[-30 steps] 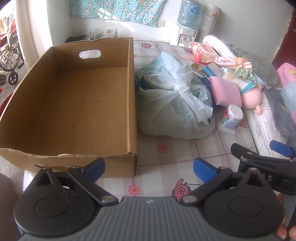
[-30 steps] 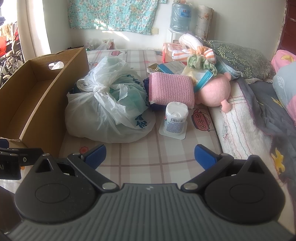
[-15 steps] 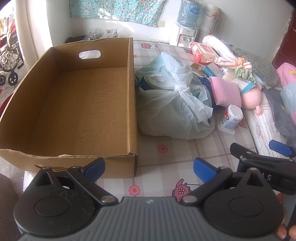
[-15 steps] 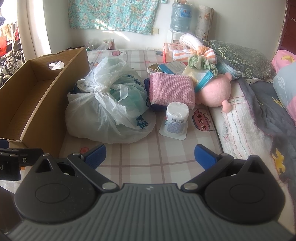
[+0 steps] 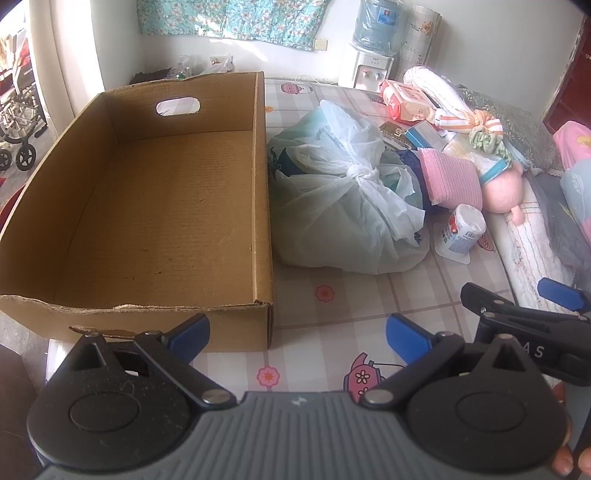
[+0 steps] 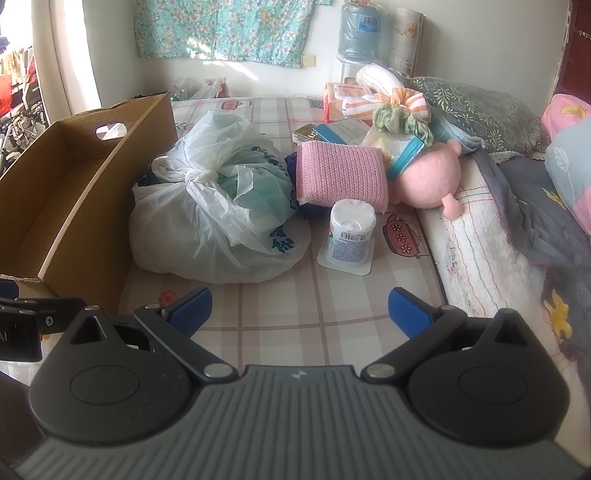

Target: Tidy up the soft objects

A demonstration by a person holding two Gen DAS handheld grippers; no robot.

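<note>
A bed with a pale checked sheet point(image 6: 280, 310) printed with little flowers and teapots fills the room, and a blue flowery cloth point(image 6: 225, 29) hangs on the white wall behind it. A big blue water bottle point(image 6: 360, 31) stands on a white stand by that wall.

On the left side of the bed sits a big brown cardboard box point(image 5: 162, 206) with a hand hole cut in its far wall. Nothing lies inside it. Just beside the box, touching its right wall, is a white plastic bag tied in a knot point(image 6: 218, 218), full and puffy.

To the right of the bag lies a folded pink knitted cloth point(image 6: 341, 177). A small white round tub with a label point(image 6: 351, 232) stands in front of the pink cloth. A round pink plush toy point(image 6: 428, 181) leans on a striped white blanket point(image 6: 476, 258) next to the cloth. Behind them is a heap of things: an orange and white striped towel point(image 6: 391, 98), a green scrunchy cloth point(image 6: 395, 122) and some small boxes.

The left claw point(image 5: 297, 334) is low over the near edge of the bed, by the box corner. Its blue fingers are spread wide and hold nothing. The right claw point(image 6: 299, 312) hangs in front of the bag and the tub, well apart from them. Its blue fingers are spread wide too and hold nothing.
</note>
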